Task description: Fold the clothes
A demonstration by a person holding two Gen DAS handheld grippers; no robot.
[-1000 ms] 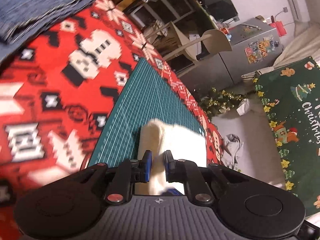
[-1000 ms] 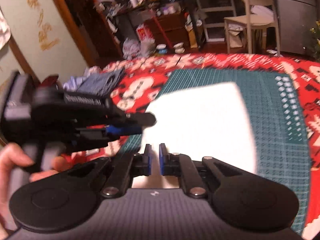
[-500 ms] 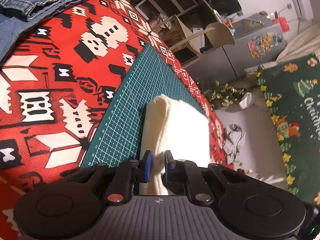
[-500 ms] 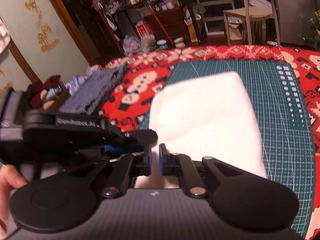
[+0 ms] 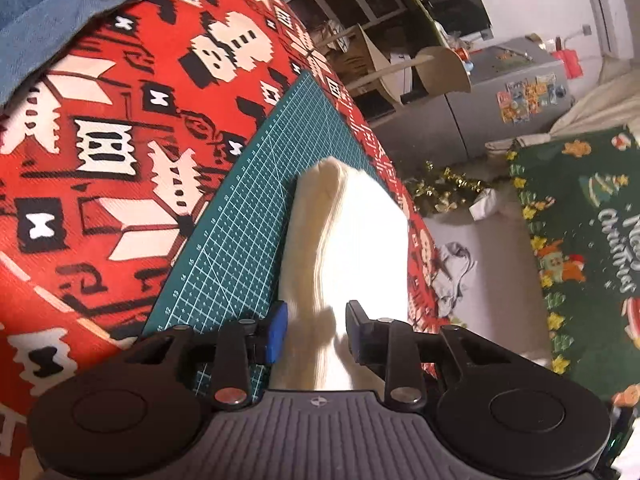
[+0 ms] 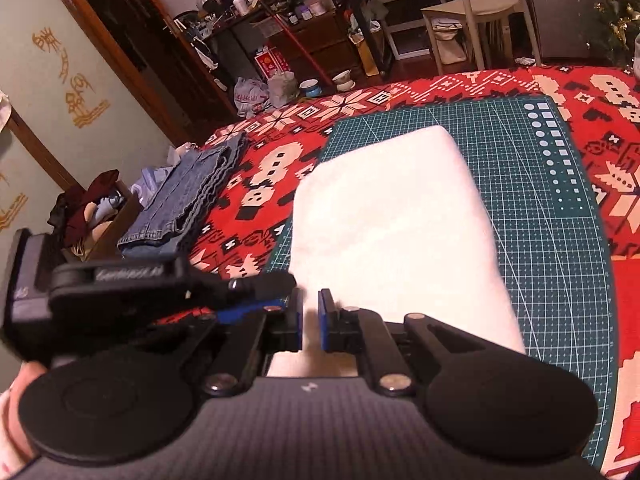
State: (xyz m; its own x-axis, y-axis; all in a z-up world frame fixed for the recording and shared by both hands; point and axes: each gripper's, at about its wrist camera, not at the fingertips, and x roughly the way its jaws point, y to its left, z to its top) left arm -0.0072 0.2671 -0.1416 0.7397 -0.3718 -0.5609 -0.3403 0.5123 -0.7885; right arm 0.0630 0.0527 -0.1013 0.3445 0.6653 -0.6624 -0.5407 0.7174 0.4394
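Left claw [image 5: 314, 328], jaws apart, straddles the near edge of the folded white cloth [image 5: 352, 236]; right claw [image 6: 309, 320], pads narrowly apart with nothing clamped, hovers at the same edge. The thick, soft, layered rectangle lies mid-frame on the gridded green cutting mat [image 6: 560, 240], which gives it flat support on the red-patterned tabletop [image 5: 120, 140]; folded denim [image 6: 184, 196] lies at left.

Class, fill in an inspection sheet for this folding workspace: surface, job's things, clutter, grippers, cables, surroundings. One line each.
Surface: red patterned tablecloth with a green cutting mat on top.
Job's things: folded white cloth lying on the mat; folded jeans on the tablecloth beside it.
Clutter: nothing seen on the table beyond these.
Grippers: left gripper open, fingers either side of the cloth's near end; right gripper narrowly parted at the cloth's near edge, grip unclear.
Cables: nothing seen.
Surroundings: chair, crowded shelves, fridge, green Christmas rug.
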